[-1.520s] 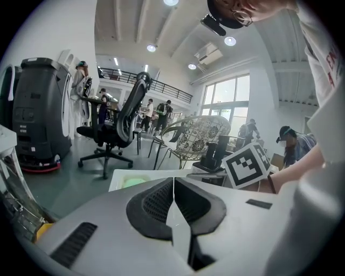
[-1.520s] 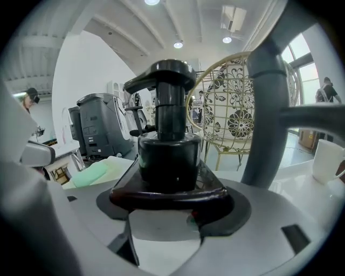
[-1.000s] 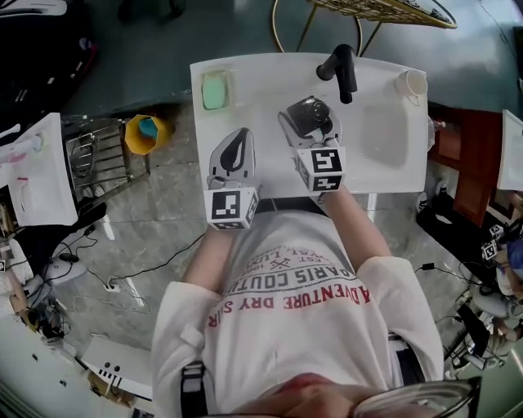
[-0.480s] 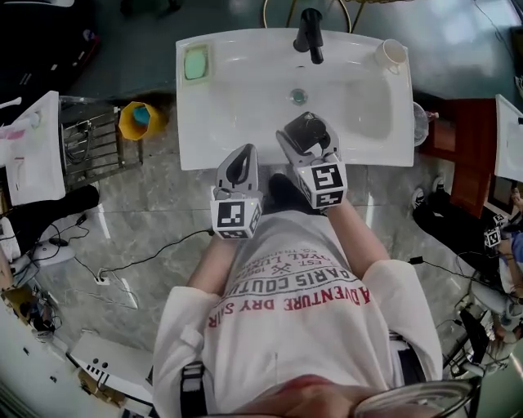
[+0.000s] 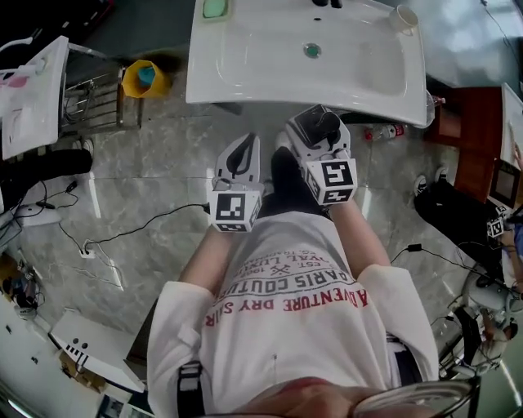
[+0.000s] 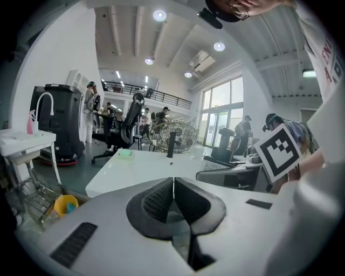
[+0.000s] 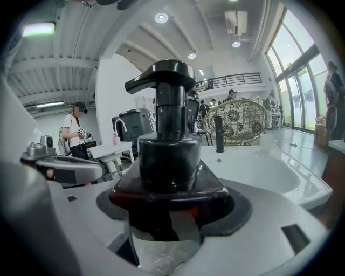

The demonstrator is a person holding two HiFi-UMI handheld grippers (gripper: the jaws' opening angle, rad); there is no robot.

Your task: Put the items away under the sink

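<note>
My right gripper (image 5: 315,131) (image 7: 172,210) is shut on a dark pump bottle (image 7: 168,145), whose black pump head (image 5: 320,124) sticks up between the jaws. The left gripper (image 5: 239,157) (image 6: 172,202) is shut with nothing between its pads. Both are held side by side in front of the white sink (image 5: 245,57) (image 6: 135,167) (image 7: 275,172), a little short of its front edge. The black tap (image 6: 171,144) (image 7: 218,133) stands at the sink's far side. The space under the sink is hidden in every view.
A green soap dish (image 5: 214,8) (image 6: 125,153) and a white cup (image 5: 402,18) sit on the sink's rim. A yellow bucket (image 5: 144,78) (image 6: 66,205) and a wire rack (image 5: 90,102) stand left of the sink. Cables (image 5: 122,237) trail over the marble floor.
The sink has slid up and away in the head view as the person stepped back. Both grippers now sit clear of its front edge, no longer over the basin.
</note>
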